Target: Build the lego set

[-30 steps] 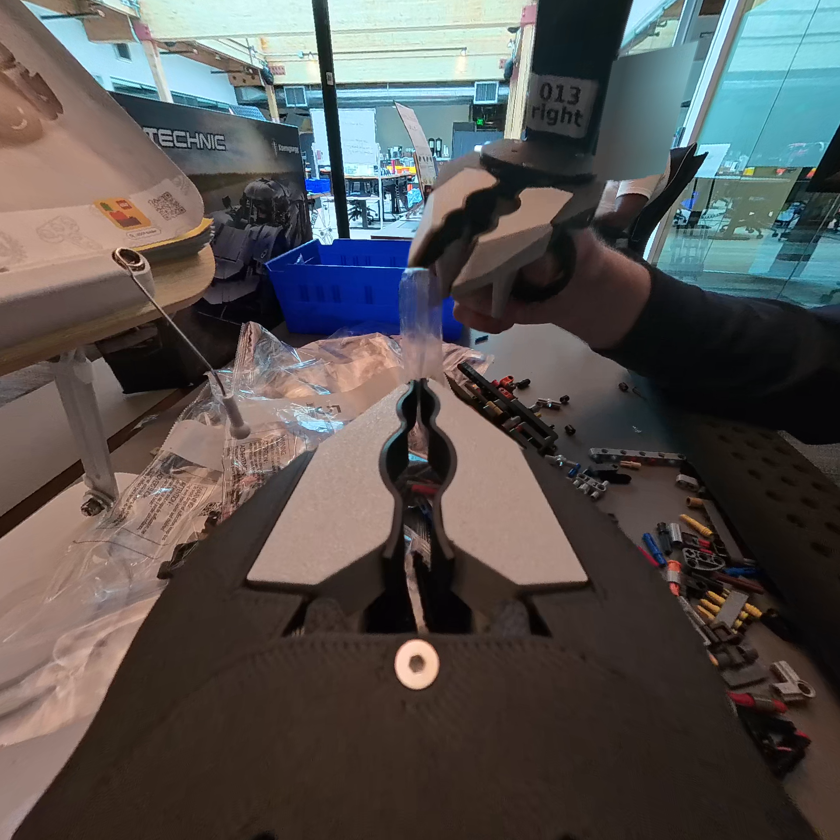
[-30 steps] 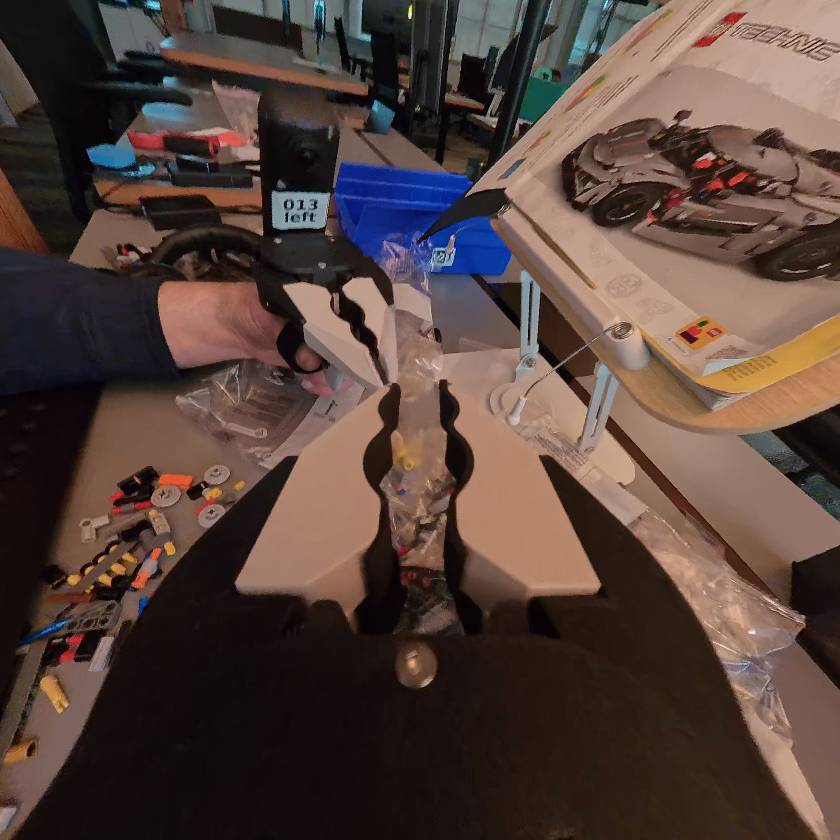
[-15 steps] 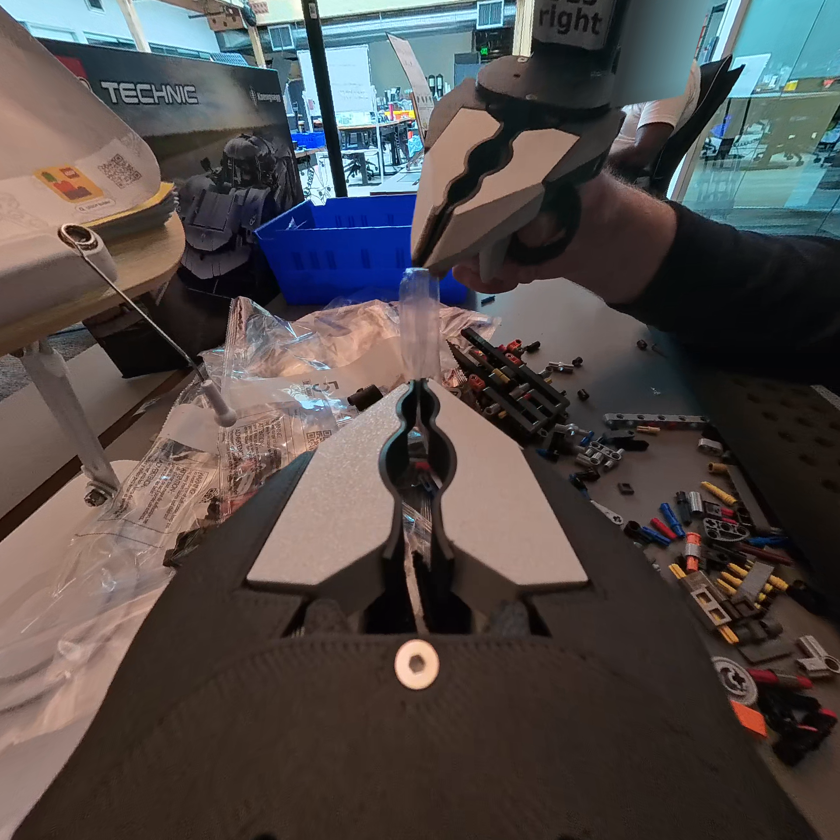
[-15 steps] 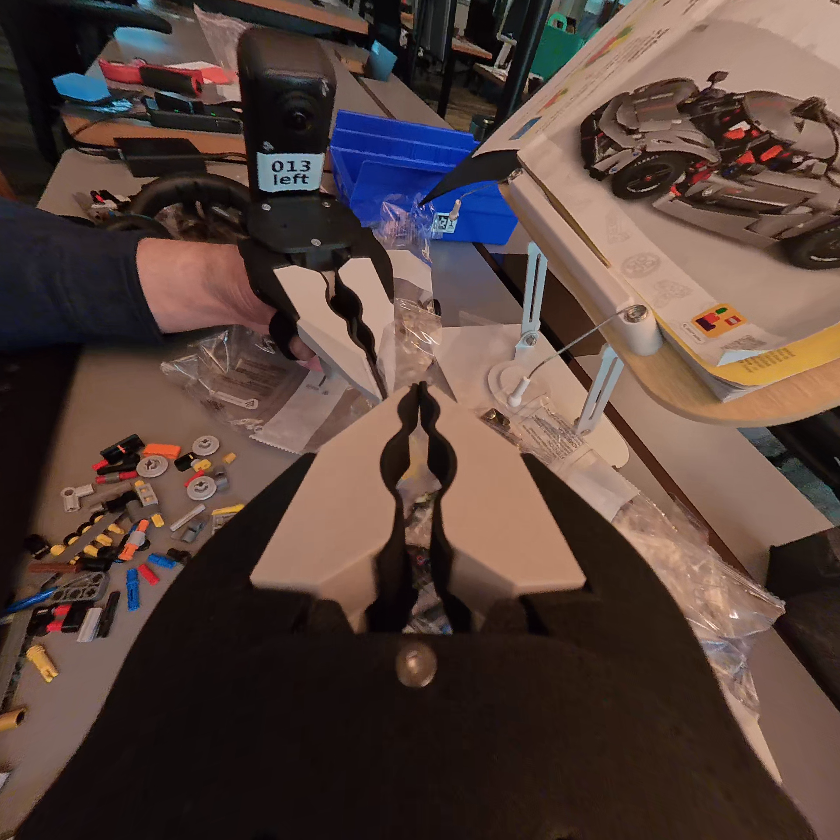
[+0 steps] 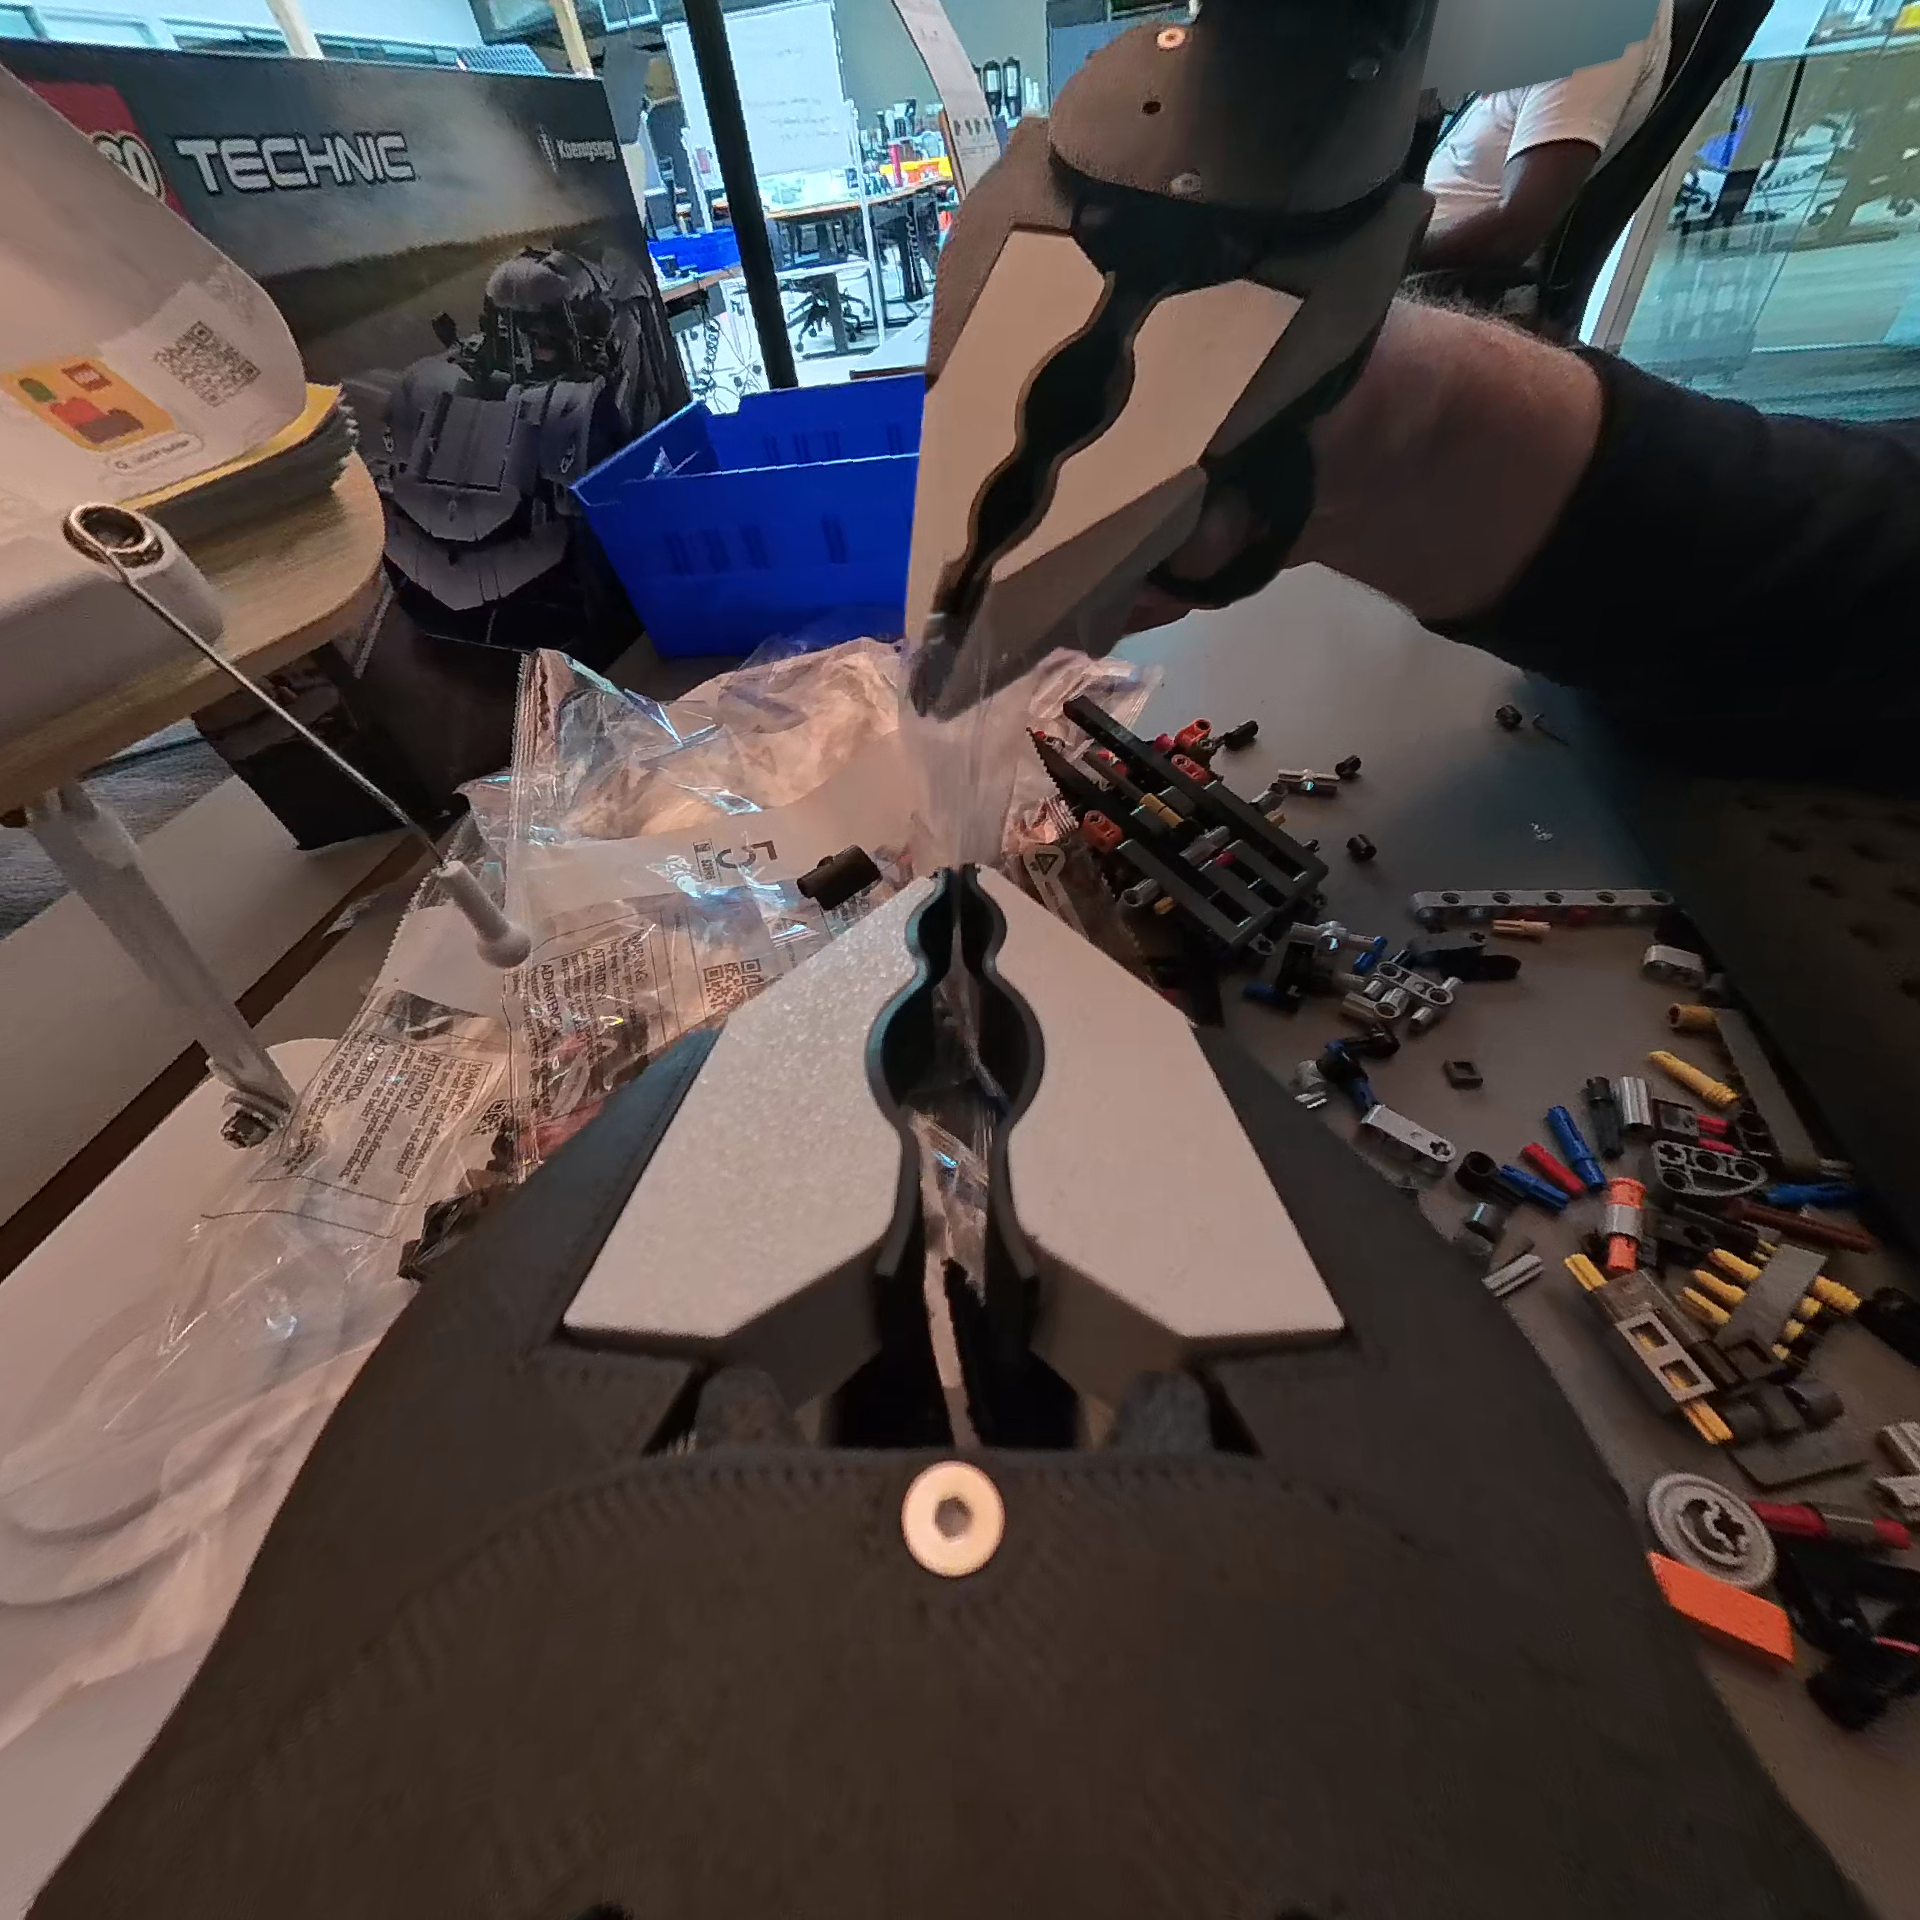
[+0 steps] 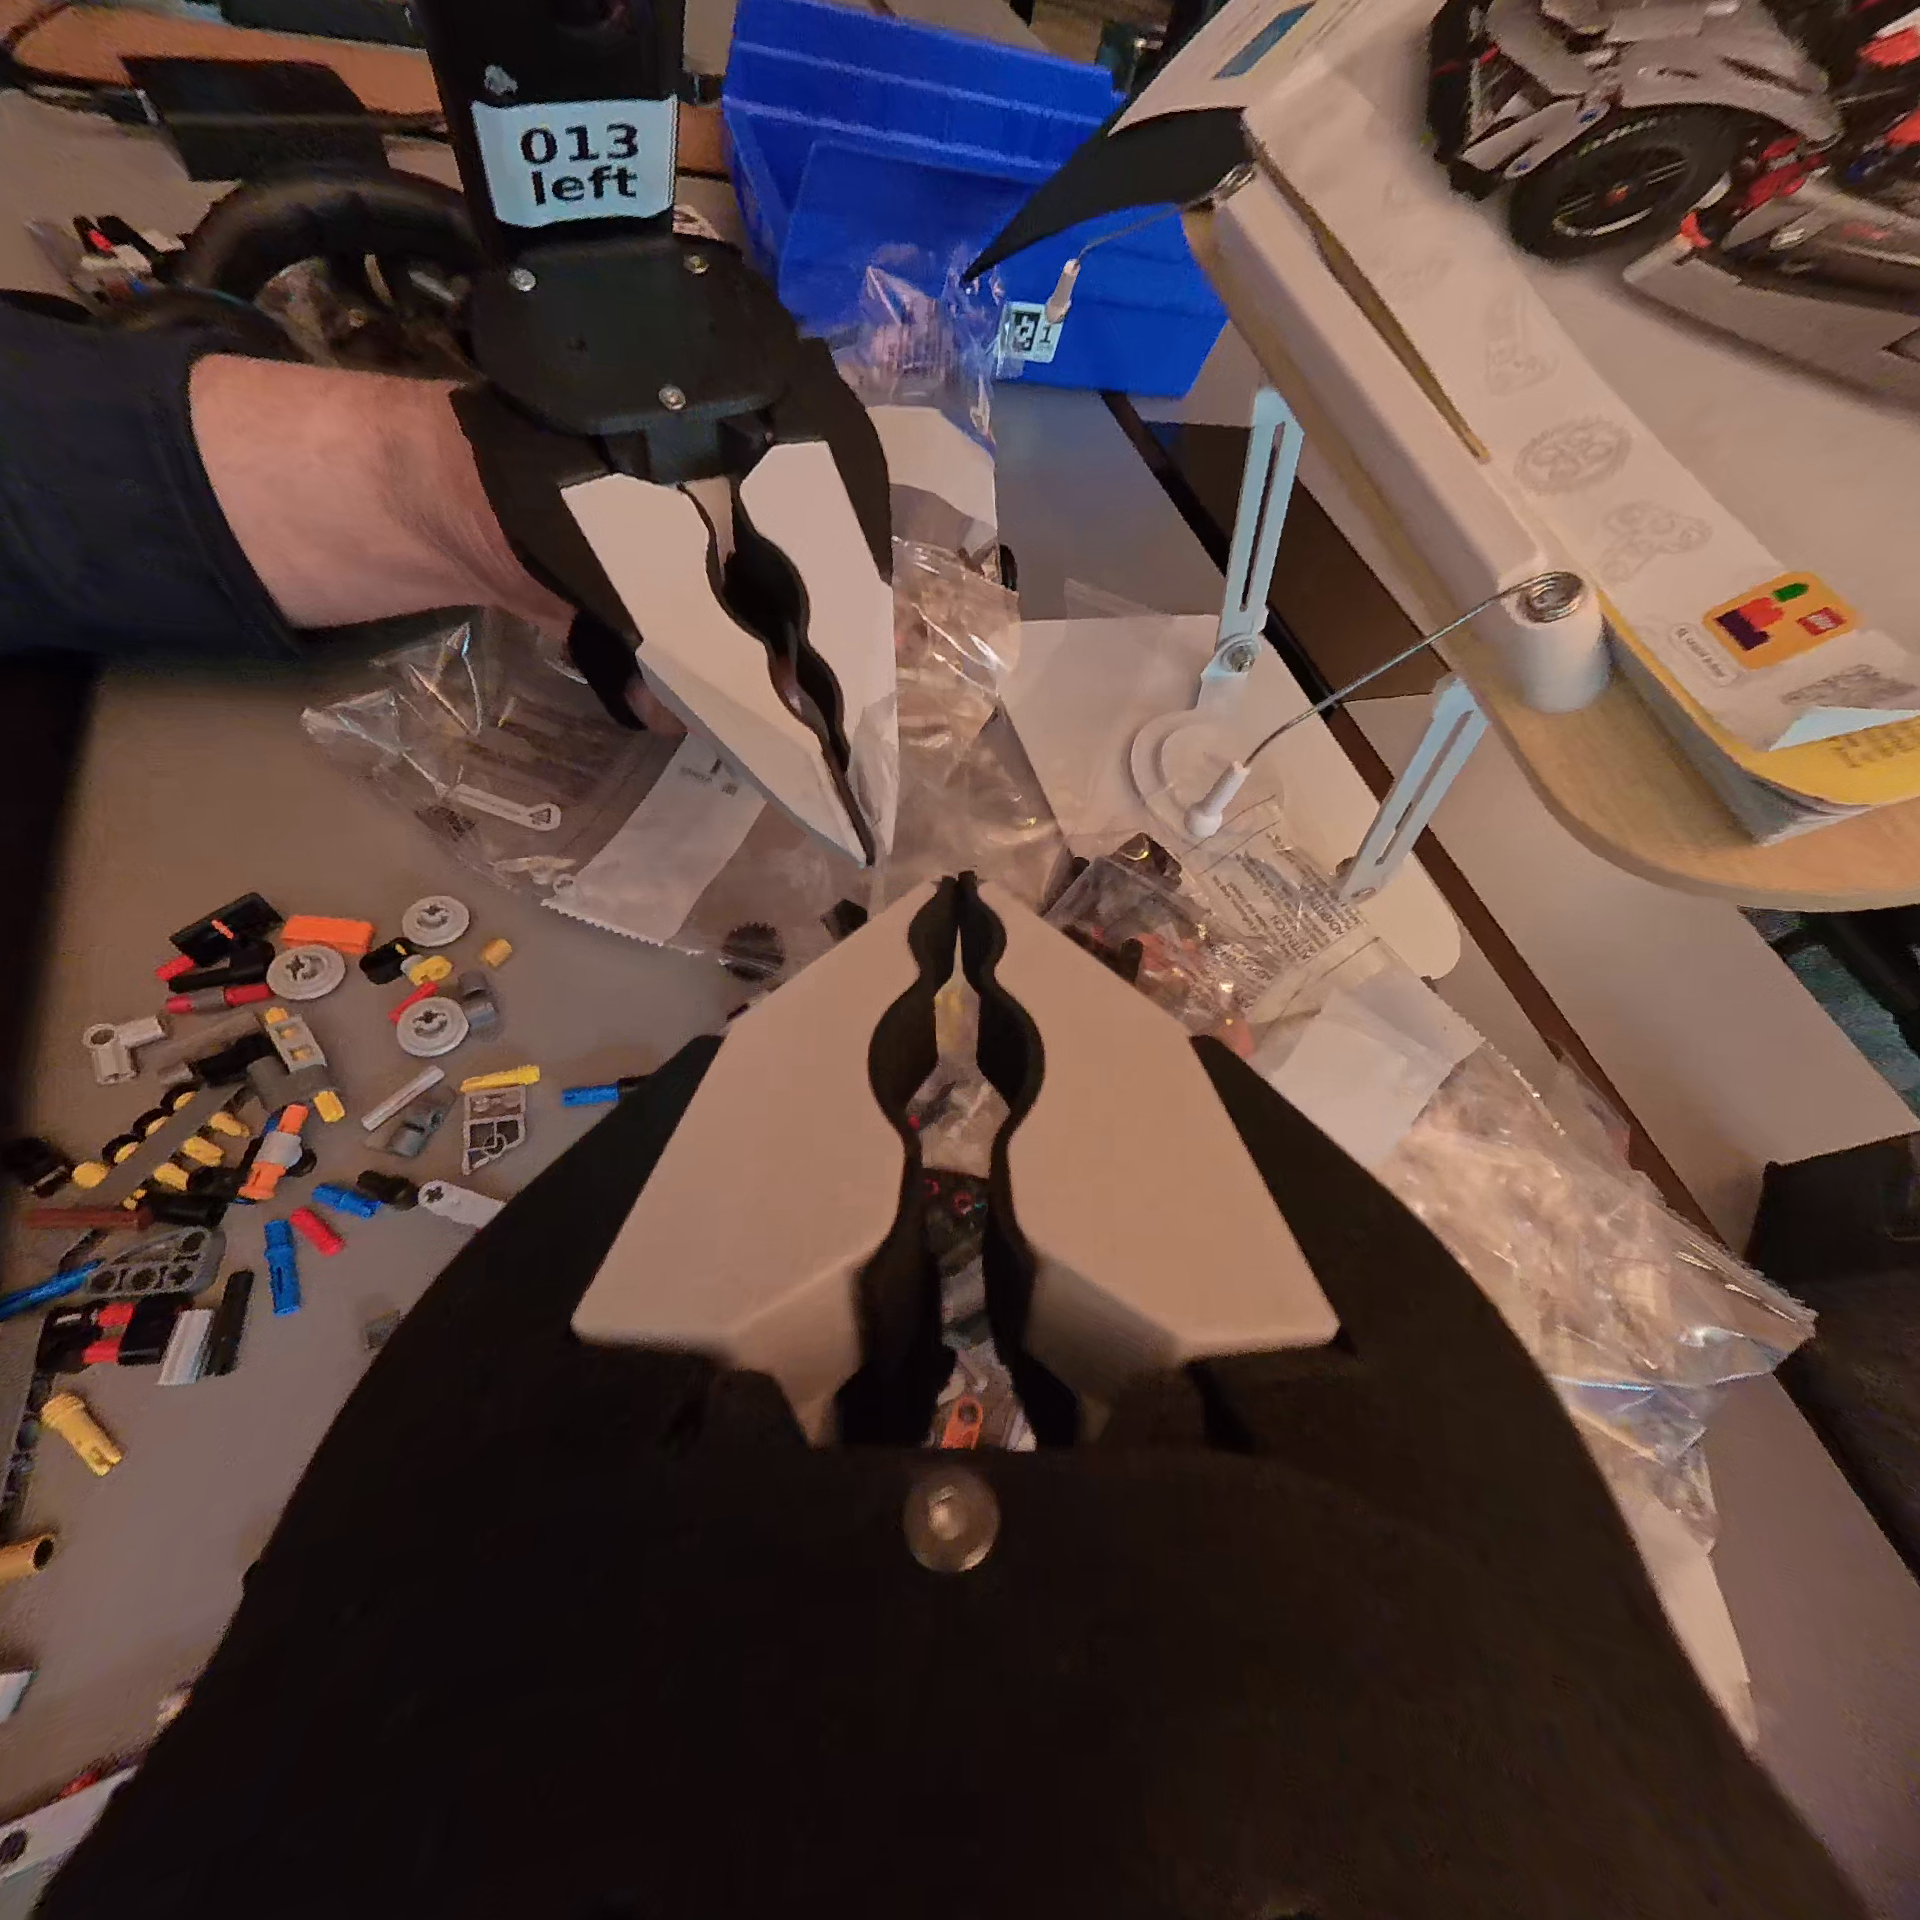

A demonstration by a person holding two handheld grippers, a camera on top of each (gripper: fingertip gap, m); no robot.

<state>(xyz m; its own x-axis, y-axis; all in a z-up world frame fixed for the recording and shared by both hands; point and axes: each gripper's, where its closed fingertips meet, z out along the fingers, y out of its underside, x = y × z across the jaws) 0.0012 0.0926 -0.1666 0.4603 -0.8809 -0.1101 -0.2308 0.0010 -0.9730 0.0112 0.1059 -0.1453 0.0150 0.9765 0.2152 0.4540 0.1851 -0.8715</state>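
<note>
While both are pinching it, the clear plastic bag [image 5: 958, 774] is stretching taut between left gripper [image 5: 958, 883] and right gripper [image 5: 940, 665], seemingly holding small parts.

The work surface is a grey table [image 5: 1403, 727], with a paler white tabletop [image 6: 1558, 1039] butting against it on one side. Beyond the table a black vertical pole [image 5: 732, 187] rises out of view. Behind it an open office stretches back: desks [image 5: 831, 218] with clutter on them, black rolling chairs [image 5: 821, 307] and a white board [image 5: 769, 94] farther off. To one side stand tall glass walls [image 5: 1787, 208] with a greenish tint, letting in daylight. A wooden-topped desk [image 6: 208, 42] shows in the distance of the right wrist view, where the light is warmer and dimmer. A patch of dark carpeted floor [image 6: 1860, 997] is visible beside the white tabletop.
</note>
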